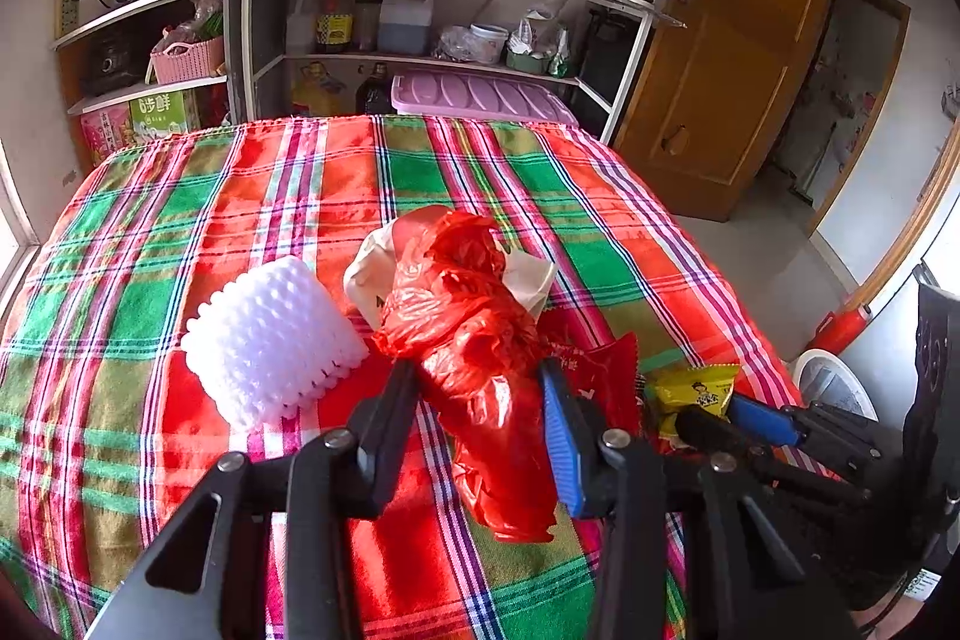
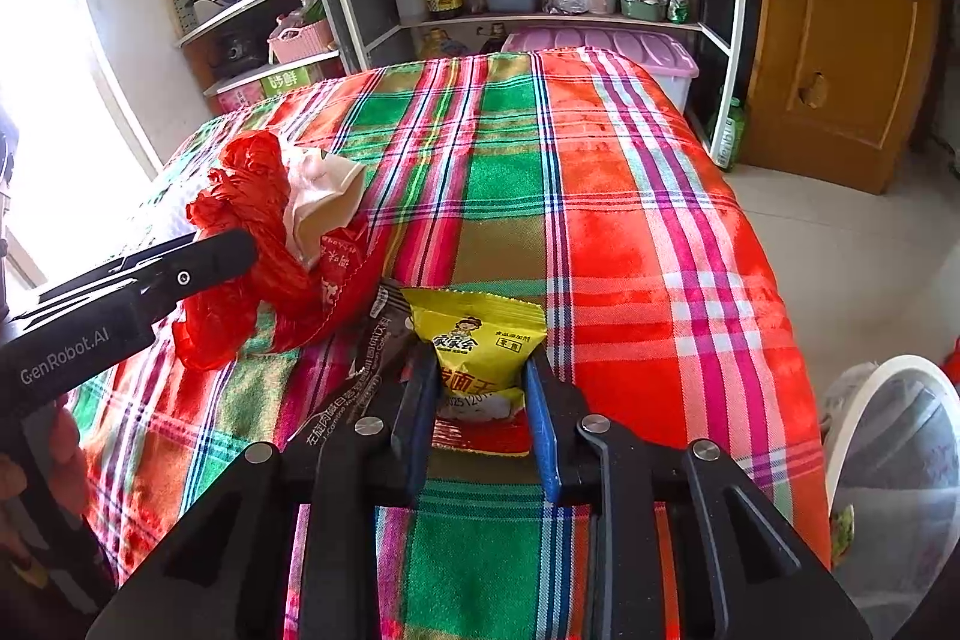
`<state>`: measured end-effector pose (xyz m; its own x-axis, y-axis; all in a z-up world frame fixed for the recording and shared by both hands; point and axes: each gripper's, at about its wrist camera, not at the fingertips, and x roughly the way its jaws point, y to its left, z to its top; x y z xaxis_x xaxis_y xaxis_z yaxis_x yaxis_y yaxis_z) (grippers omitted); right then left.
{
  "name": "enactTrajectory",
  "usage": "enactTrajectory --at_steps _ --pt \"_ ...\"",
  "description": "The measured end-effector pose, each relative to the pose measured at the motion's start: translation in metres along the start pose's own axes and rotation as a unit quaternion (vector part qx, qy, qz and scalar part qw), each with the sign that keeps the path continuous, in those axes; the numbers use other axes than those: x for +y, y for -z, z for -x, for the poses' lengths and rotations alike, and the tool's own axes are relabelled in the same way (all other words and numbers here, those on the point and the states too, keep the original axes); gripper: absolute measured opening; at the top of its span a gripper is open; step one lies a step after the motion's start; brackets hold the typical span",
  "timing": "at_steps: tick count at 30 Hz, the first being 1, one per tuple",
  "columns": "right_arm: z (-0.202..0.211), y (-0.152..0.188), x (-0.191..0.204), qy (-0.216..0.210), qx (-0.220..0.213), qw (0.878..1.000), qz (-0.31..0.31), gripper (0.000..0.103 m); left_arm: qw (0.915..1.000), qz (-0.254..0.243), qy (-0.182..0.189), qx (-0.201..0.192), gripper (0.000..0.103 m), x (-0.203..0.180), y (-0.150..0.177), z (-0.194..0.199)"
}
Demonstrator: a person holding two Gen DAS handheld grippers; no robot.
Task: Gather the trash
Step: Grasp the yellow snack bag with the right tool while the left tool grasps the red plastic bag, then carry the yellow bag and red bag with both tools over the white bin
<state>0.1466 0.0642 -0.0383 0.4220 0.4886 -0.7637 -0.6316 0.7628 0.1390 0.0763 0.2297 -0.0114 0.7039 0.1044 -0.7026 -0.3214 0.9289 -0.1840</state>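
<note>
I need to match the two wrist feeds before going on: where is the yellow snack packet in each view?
Left wrist view: yellow snack packet at lower right, beyond the left gripper, which straddles the red plastic bag.
Right wrist view: the packet at lower centre, between the right gripper's fingers.
Shared landmark: the red plastic bag, left of the packet in both views.

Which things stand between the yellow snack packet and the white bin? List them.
Nothing visible. The yellow snack packet sits in the right gripper, and only bare plaid tablecloth and open space lie toward the white bin past the table's right edge.
</note>
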Motion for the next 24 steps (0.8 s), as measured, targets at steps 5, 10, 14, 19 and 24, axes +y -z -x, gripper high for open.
enactTrajectory --at_steps 5,10,14,19,24 --pt "0.007 0.001 0.000 -0.005 -0.008 1.000 -0.001 0.028 0.9999 -0.010 -0.005 -0.005 0.042 -0.003 0.001 0.007" --pt "0.022 0.004 -0.001 -0.008 -0.023 1.000 -0.007 0.028 0.9998 -0.017 0.002 -0.013 0.042 -0.005 0.003 0.020" --pt "0.038 0.007 -0.005 -0.008 -0.039 0.999 -0.016 0.028 0.9992 -0.031 0.011 -0.024 0.042 -0.015 0.003 0.032" --pt "0.060 0.014 -0.016 0.002 -0.056 0.998 -0.028 0.028 0.9981 -0.046 0.029 -0.028 0.042 -0.031 0.004 0.041" --pt "0.079 0.021 -0.029 0.020 -0.068 0.997 -0.042 0.028 0.9965 -0.064 0.047 -0.026 0.042 -0.053 0.007 0.042"
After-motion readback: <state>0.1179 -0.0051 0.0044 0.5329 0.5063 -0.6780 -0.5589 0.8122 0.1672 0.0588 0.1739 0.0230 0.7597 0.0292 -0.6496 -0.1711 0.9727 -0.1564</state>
